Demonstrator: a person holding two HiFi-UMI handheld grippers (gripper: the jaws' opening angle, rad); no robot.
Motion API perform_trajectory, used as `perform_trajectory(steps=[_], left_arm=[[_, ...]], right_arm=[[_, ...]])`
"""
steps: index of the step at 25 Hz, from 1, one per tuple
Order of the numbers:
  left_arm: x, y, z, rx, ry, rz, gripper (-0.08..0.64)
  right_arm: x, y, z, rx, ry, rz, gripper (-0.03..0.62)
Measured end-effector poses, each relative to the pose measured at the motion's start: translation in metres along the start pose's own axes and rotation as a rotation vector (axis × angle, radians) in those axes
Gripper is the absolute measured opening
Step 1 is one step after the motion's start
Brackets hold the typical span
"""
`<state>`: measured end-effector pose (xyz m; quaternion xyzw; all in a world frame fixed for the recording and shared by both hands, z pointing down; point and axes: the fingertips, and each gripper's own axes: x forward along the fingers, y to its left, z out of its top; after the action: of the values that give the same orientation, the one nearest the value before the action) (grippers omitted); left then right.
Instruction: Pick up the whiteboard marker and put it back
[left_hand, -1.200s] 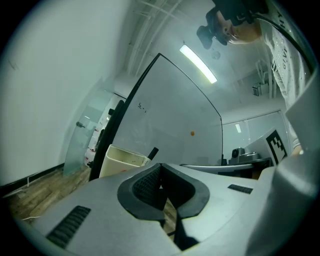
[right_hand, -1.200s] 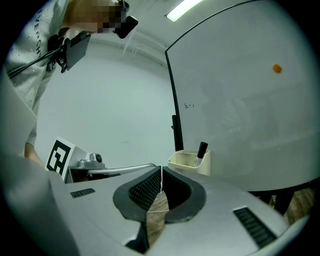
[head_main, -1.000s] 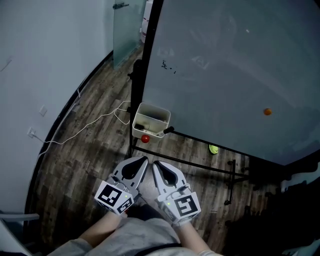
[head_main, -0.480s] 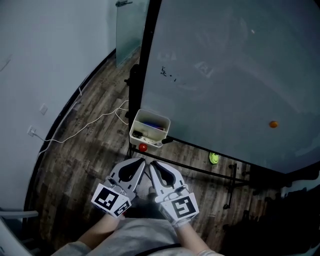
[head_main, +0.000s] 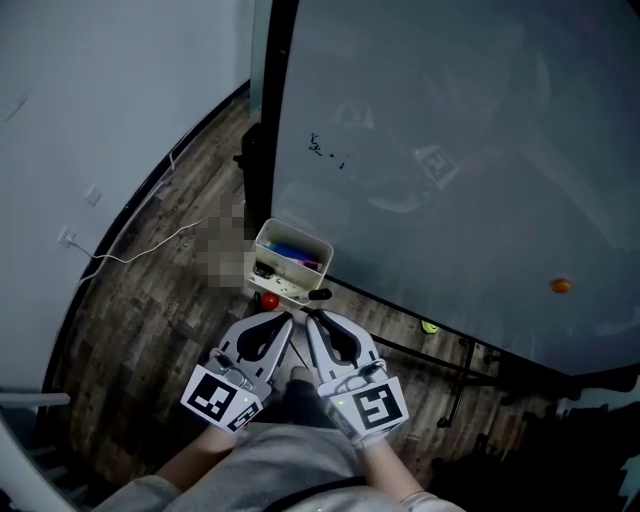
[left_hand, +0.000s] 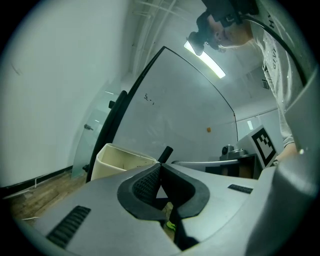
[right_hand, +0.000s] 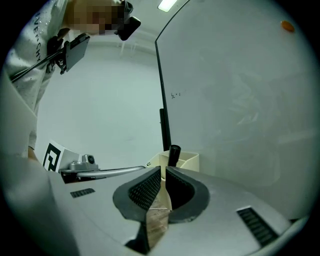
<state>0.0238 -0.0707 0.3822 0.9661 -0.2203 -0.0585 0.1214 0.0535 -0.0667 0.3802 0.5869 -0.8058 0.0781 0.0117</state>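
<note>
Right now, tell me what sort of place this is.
Probably an office or meeting room: a large freestanding whiteboard, a white box of markers at its lower corner, and a cable trailing over wood-look flooring.

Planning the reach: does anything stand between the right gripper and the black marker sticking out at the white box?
Nothing visible does. In the right gripper view the black marker rises just beyond the shut, empty jaws of the right gripper, in front of the white box, with only open air between them.
</note>
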Motion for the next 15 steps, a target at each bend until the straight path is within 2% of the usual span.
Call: perform_trajectory(steps=[6, 11, 13, 15], left_arm=[[0.009, -0.002, -0.005, 0.006, 0.009, 0.033, 0.015], [0.012, 0.003, -0.005, 0.009, 0.003, 0.075, 0.015], [0.013, 0.005, -0.005, 0.011, 0.001, 0.089, 0.015], [0.013, 0.006, -0.005, 0.013, 0.001, 0.102, 0.015]], right_arm=[[0.001, -0.015, 0.005, -0.002, -0.007, 0.054, 0.021], [0.008, -0.013, 0.013, -0.012, -0.002, 0.142, 0.026], [0.011, -0.012, 0.014, -0.008, 0.001, 0.172, 0.09], [0.012, -0.015, 0.011, -0.009, 0.007, 0.176, 0.096]])
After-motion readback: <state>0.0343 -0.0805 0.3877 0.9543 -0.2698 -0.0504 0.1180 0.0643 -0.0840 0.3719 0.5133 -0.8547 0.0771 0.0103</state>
